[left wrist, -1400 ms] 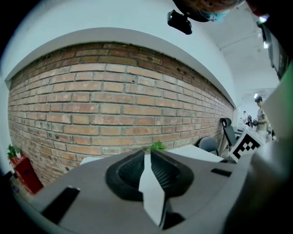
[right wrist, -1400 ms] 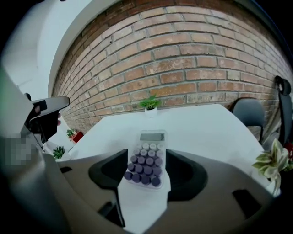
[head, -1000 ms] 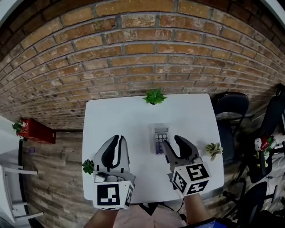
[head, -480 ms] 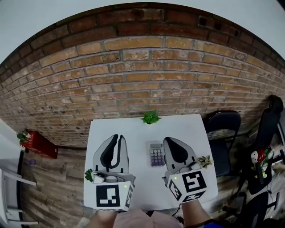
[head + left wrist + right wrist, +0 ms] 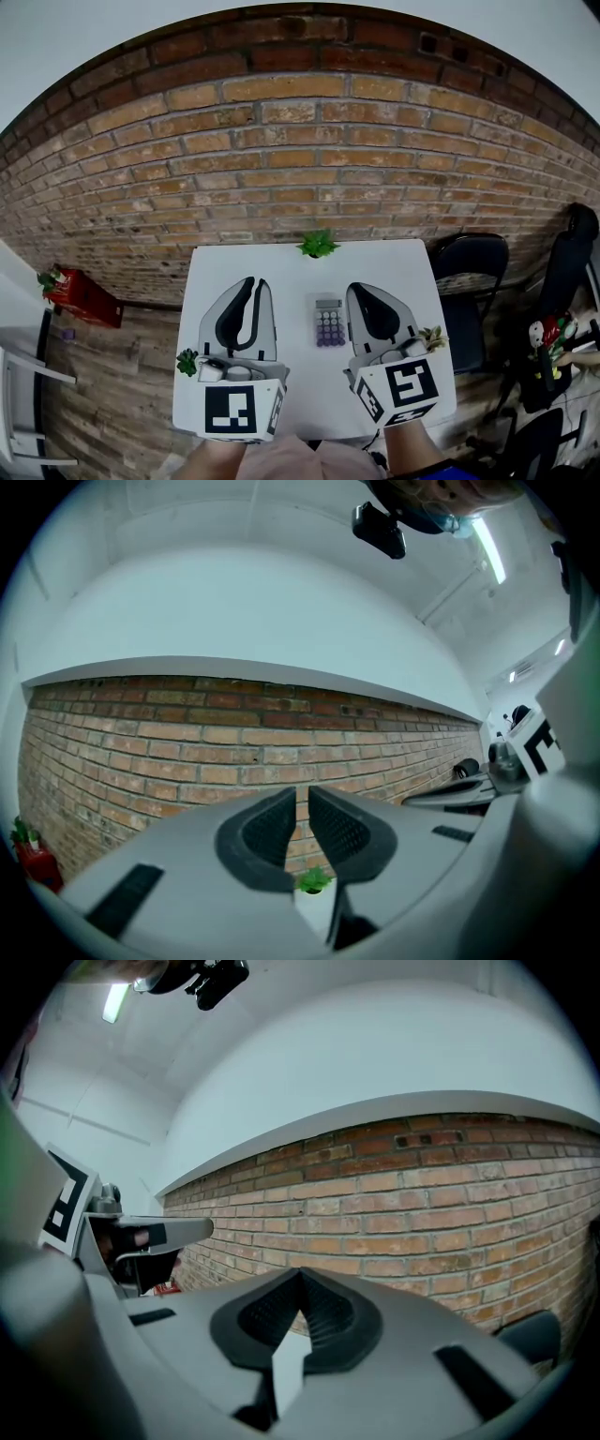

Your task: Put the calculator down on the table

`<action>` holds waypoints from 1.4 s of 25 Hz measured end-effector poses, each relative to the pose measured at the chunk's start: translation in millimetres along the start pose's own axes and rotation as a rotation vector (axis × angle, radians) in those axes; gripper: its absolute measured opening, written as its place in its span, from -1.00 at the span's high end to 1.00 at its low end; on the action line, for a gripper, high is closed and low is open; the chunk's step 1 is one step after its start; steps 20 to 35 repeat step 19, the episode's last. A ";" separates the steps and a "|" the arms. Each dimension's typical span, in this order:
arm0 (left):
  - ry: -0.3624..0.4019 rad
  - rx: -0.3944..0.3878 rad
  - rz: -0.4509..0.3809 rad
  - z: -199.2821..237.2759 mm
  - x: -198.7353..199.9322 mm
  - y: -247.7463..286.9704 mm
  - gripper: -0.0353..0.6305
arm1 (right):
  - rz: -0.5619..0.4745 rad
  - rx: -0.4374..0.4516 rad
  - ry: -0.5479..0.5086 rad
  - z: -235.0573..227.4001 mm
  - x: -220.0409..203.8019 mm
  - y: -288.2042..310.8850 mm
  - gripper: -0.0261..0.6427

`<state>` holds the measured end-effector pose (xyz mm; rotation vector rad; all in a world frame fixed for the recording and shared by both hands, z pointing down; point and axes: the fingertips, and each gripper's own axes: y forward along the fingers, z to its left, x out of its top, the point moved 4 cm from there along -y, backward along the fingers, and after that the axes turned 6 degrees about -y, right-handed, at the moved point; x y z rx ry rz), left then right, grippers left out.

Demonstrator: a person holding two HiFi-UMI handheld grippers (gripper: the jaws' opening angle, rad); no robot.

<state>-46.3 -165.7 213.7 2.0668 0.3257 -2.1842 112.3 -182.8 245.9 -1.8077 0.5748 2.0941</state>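
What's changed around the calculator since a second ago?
The right gripper had its jaws open at the calculator's near end; they have since closed on nothing. Both grippers have risen. The calculator stays flat on the table between them, and the left gripper stays empty, jaws slightly apart.

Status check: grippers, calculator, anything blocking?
Left gripper slightly open, empty. Right gripper shut, empty. Calculator flat on table between them. Nothing in the way.
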 end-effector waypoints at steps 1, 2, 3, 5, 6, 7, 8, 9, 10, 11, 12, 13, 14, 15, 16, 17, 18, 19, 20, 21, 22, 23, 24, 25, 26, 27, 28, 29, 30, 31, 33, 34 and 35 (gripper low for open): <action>0.001 0.000 0.000 0.0 0.0 0.0 0.75 | -0.001 0.001 -0.002 0.3 0.5 0.2 0.93; 0.000 0.001 -0.002 0.0 0.0 0.4 0.75 | -0.002 0.002 -0.005 0.4 1.1 0.7 0.93; -0.001 0.001 -0.003 0.0 0.0 0.9 0.75 | -0.003 0.003 -0.008 0.3 1.7 1.2 0.93; -0.002 0.001 -0.003 0.3 0.2 1.9 0.75 | -0.004 0.004 -0.013 0.3 2.8 2.0 0.93; -0.003 0.000 -0.003 0.4 0.4 2.1 0.75 | -0.005 0.004 -0.015 0.5 3.1 2.0 0.93; -0.003 -0.002 -0.003 0.3 0.3 2.1 0.75 | -0.004 0.003 -0.016 0.8 3.2 1.9 0.93; -0.003 -0.004 -0.004 0.1 0.2 2.1 0.76 | -0.004 0.002 -0.017 1.0 3.1 1.8 0.93; -0.003 -0.006 -0.003 0.2 -0.1 2.1 0.76 | -0.003 0.001 -0.017 1.4 2.9 1.8 0.93; -0.004 -0.008 -0.002 0.4 -0.5 2.1 0.76 | -0.002 0.001 -0.018 2.0 2.6 2.0 0.93; -0.005 -0.009 0.000 0.9 -1.2 2.0 0.76 | -0.001 0.000 -0.018 2.7 2.3 2.2 0.93; -0.006 -0.011 0.002 1.4 -2.0 2.1 0.76 | 0.001 0.000 -0.018 3.4 1.9 2.3 0.93; -0.007 -0.012 0.003 1.9 -2.8 2.1 0.76 | 0.002 -0.001 -0.017 4.1 1.4 2.4 0.93; -0.008 -0.012 0.004 2.3 -3.4 2.1 0.76 | 0.003 -0.002 -0.018 4.5 1.1 2.7 0.93; -0.010 -0.013 0.005 2.8 -3.8 2.4 0.76 | 0.004 -0.003 -0.019 4.7 1.0 3.1 0.93; -0.011 -0.013 0.005 3.2 -3.9 2.7 0.76 | 0.004 -0.004 -0.020 4.9 1.1 3.9 0.93; -0.012 -0.014 0.003 3.7 -3.8 3.2 0.76 | 0.004 -0.004 -0.022 5.1 1.2 4.7 0.93; -0.012 -0.014 0.002 4.2 -3.6 3.7 0.76 | 0.003 -0.004 -0.024 5.4 1.5 5.6 0.93; -0.012 -0.015 0.000 4.8 -3.3 4.2 0.76 | 0.003 -0.004 -0.026 5.7 1.7 6.6 0.93; -0.012 -0.015 0.000 4.8 -3.3 4.2 0.76 | 0.003 -0.004 -0.026 5.7 1.7 6.6 0.93; -0.012 -0.015 0.000 4.8 -3.3 4.2 0.76 | 0.003 -0.004 -0.026 5.7 1.7 6.6 0.93; -0.012 -0.015 0.000 4.8 -3.3 4.2 0.76 | 0.003 -0.004 -0.026 5.7 1.7 6.6 0.93; -0.012 -0.015 0.000 4.8 -3.3 4.2 0.76 | 0.003 -0.004 -0.026 5.7 1.7 6.6 0.93; -0.012 -0.015 0.000 4.8 -3.3 4.2 0.76 | 0.003 -0.004 -0.026 5.7 1.7 6.6 0.93; -0.012 -0.015 0.000 4.8 -3.3 4.2 0.76 | 0.003 -0.004 -0.026 5.7 1.7 6.6 0.93; -0.012 -0.015 0.000 4.8 -3.3 4.2 0.76 | 0.003 -0.004 -0.026 5.7 1.7 6.6 0.93; -0.012 -0.015 0.000 4.8 -3.3 4.2 0.76 | 0.003 -0.004 -0.026 5.7 1.7 6.6 0.93; -0.012 -0.015 0.000 4.8 -3.3 4.2 0.76 | 0.003 -0.004 -0.026 5.7 1.7 6.6 0.93; -0.012 -0.015 0.000 4.8 -3.3 4.2 0.76 | 0.003 -0.004 -0.026 5.7 1.7 6.6 0.93; -0.012 -0.015 0.000 4.8 -3.3 4.2 0.76 | 0.003 -0.004 -0.026 5.7 1.7 6.6 0.93; -0.012 -0.015 0.000 4.8 -3.3 4.2 0.76 | 0.003 -0.004 -0.026 5.7 1.7 6.6 0.93; -0.012 -0.015 0.000 4.8 -3.3 4.2 0.76 | 0.003 -0.004 -0.026 5.7 1.7 6.6 0.93; -0.012 -0.015 0.000 4.8 -3.3 4.2 0.76 | 0.003 -0.004 -0.026 5.7 1.7 6.6 0.93; -0.012 -0.015 0.000 4.8 -3.3 4.2 0.76 | 0.003 -0.004 -0.026 5.7 1.7 6.6 0.93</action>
